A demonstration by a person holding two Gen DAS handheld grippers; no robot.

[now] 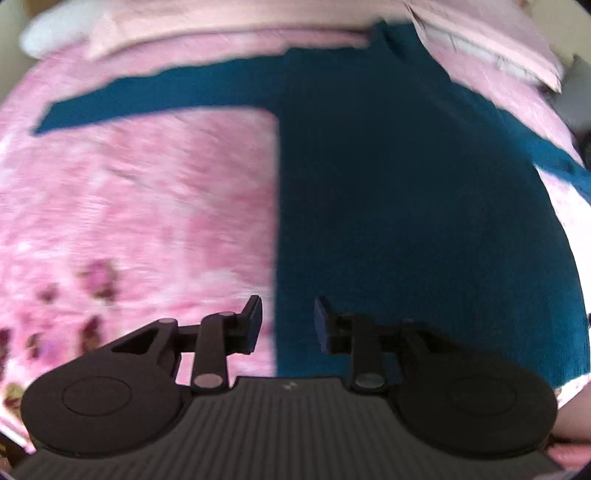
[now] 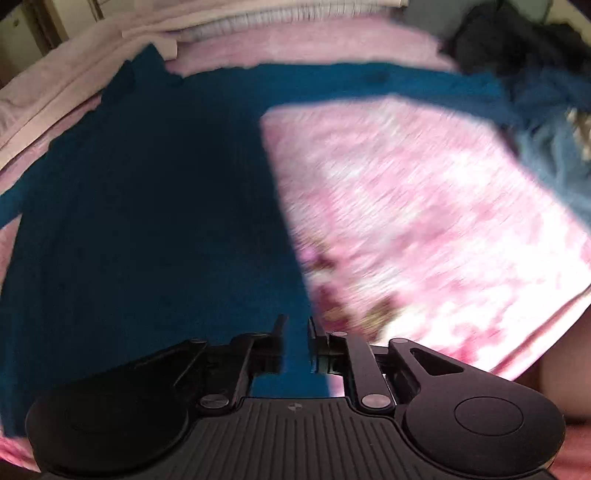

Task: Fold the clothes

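Observation:
A teal long-sleeved sweater point(image 1: 406, 206) lies flat on a pink floral bedspread point(image 1: 129, 221), its sleeves spread out to both sides. My left gripper point(image 1: 287, 321) is open and empty, hovering over the sweater's left side edge near the hem. In the right wrist view the same sweater point(image 2: 147, 221) fills the left half. My right gripper point(image 2: 295, 343) is open with a narrow gap and empty, over the sweater's right side edge near the hem. Both views are motion-blurred.
Folded pale pink bedding point(image 1: 221, 26) lies along the far edge of the bed, also in the right wrist view point(image 2: 74, 74). A pile of dark and light blue clothes point(image 2: 535, 92) sits at the far right by the sleeve end.

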